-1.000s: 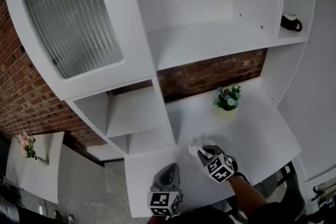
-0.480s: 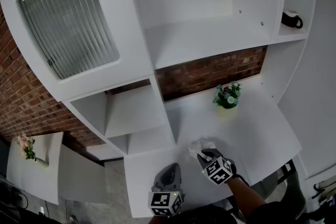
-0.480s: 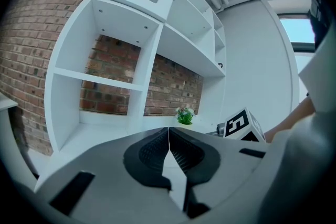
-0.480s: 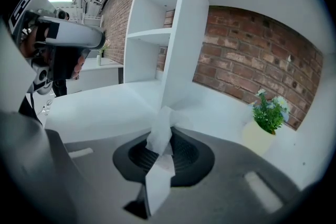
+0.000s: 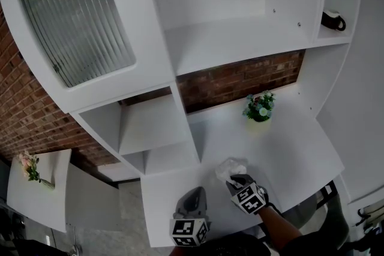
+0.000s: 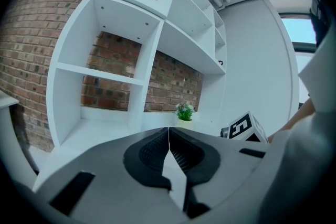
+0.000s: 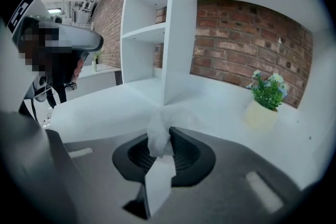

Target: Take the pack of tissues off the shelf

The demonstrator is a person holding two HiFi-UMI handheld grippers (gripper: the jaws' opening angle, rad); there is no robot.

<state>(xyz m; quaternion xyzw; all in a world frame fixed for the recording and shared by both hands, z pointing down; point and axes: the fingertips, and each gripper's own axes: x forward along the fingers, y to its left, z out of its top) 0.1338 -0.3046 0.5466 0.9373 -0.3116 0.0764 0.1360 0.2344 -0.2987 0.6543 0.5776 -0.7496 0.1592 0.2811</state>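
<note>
The pack of tissues (image 5: 230, 168) is a soft, crumpled white bundle just over the white counter (image 5: 288, 153), in front of the shelf's divider. My right gripper (image 5: 236, 178) is shut on it. In the right gripper view the white wrap (image 7: 160, 128) bunches up between the dark pads of that gripper (image 7: 164, 140). My left gripper (image 5: 193, 199) hovers by the counter's near edge, left of the right one. In its own view the left gripper (image 6: 168, 136) has its jaws closed together with nothing between them, and the right gripper's marker cube (image 6: 242, 127) shows at the right.
A small potted plant (image 5: 260, 110) stands at the back of the counter by the brick wall. Open white cubbies (image 5: 153, 129) lie to the left, a ribbed glass door (image 5: 72, 27) above. A dark mug (image 5: 332, 21) sits on the upper right shelf. A side table with flowers (image 5: 30, 168) is far left.
My right gripper, still holding the tissue pack, has sunk a little toward the counter and rolled slightly. The left gripper has stayed where it was.
</note>
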